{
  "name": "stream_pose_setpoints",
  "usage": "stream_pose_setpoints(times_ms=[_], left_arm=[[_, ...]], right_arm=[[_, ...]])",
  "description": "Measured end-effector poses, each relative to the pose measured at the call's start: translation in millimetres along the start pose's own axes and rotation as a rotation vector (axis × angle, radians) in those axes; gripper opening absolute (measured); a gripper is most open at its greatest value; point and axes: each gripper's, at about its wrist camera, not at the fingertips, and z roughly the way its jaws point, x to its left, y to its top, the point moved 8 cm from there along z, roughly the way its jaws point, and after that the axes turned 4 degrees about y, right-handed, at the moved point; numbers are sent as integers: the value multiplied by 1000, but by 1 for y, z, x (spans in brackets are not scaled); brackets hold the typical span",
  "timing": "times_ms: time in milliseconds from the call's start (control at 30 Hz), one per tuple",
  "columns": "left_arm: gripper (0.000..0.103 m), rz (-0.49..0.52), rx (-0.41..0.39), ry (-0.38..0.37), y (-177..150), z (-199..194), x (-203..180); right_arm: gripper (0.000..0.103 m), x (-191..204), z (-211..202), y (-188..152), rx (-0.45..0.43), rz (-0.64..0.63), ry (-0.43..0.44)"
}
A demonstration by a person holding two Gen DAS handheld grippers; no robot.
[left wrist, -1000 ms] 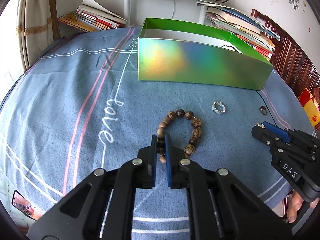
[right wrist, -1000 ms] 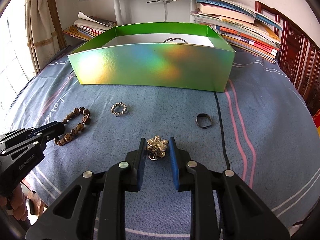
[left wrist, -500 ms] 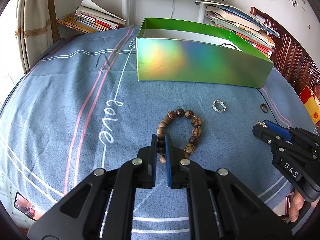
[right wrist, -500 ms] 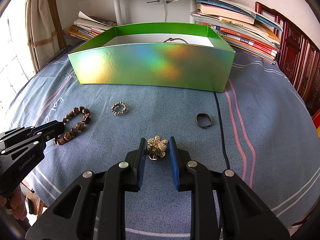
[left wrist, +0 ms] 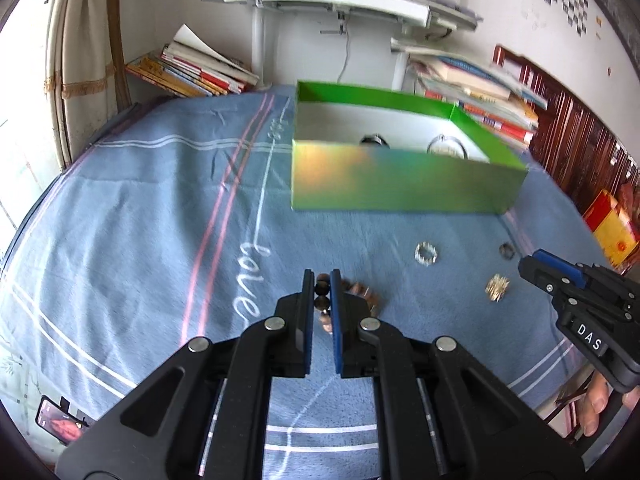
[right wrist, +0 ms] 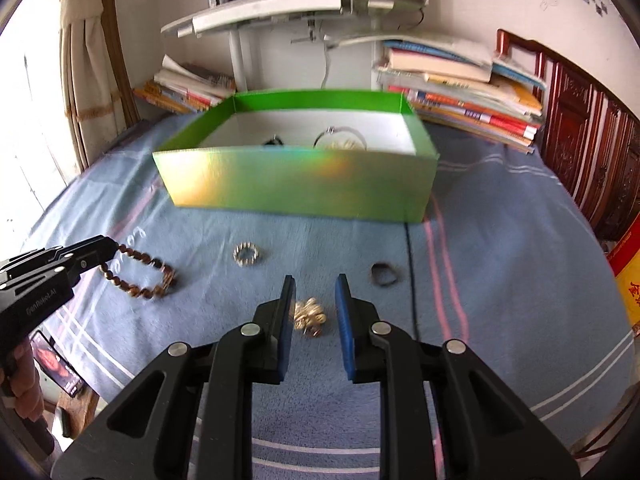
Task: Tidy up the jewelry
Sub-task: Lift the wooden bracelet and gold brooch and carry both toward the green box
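My left gripper (left wrist: 320, 274) is shut on a brown bead bracelet (left wrist: 322, 296). In the right wrist view the bracelet (right wrist: 136, 276) trails from the left gripper (right wrist: 106, 248) toward the blue cloth. A gold flower brooch (right wrist: 308, 316) lies on the cloth between the fingers of my right gripper (right wrist: 314, 280). Its jaws are closing, with a gap still beside the brooch. In the left wrist view the brooch (left wrist: 497, 288) sits apart from the right gripper (left wrist: 532, 262). A green shiny box (right wrist: 296, 184) stands beyond, holding a bangle and a dark piece.
A small silver ring of beads (right wrist: 246, 255) and a dark ring (right wrist: 384, 274) lie on the cloth before the box. Book stacks (right wrist: 460, 96) and a white stand sit behind it. There is dark wooden furniture (right wrist: 592, 152) to the right and a phone (left wrist: 60, 426) at the lower left.
Both grippers have risen, so more of the box's inside shows. The left one took the bracelet up, pulling its loop long. The brooch stayed on the cloth and sits lower between the right fingers.
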Motion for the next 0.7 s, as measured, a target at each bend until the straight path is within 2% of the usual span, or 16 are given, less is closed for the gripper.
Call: stream_pose_setpoints(times_ms=[233, 300, 333, 367, 500, 533, 567, 600, 633, 700], left_arm=[[8, -39, -5, 18, 6, -7, 19], [8, -39, 0, 17, 3, -6, 18], [8, -36, 3, 16, 3, -5, 17], [8, -32, 5, 14, 2, -4, 15], [8, -21, 14, 11, -2, -1, 10], [8, -20, 16, 10, -3, 0, 9], [8, -20, 19, 9, -4, 0, 9], [8, -20, 21, 7, -5, 1, 8], [8, -20, 22, 7, -5, 2, 8], [8, -19, 25, 4, -6, 3, 7]], right_arm=[[21, -3, 4, -4, 17, 6, -2], [30, -1, 11, -8, 37, 13, 10], [42, -1, 17, -10, 49, 18, 7], [49, -1, 21, -12, 56, 18, 0], [49, 3, 36, -23, 99, -10, -14], [44, 4, 39, -26, 109, -16, -13], [30, 5, 41, -28, 121, -22, -12], [25, 6, 42, -29, 127, -26, -13], [21, 6, 42, -29, 126, -27, -17], [21, 6, 42, -28, 124, -18, -9]])
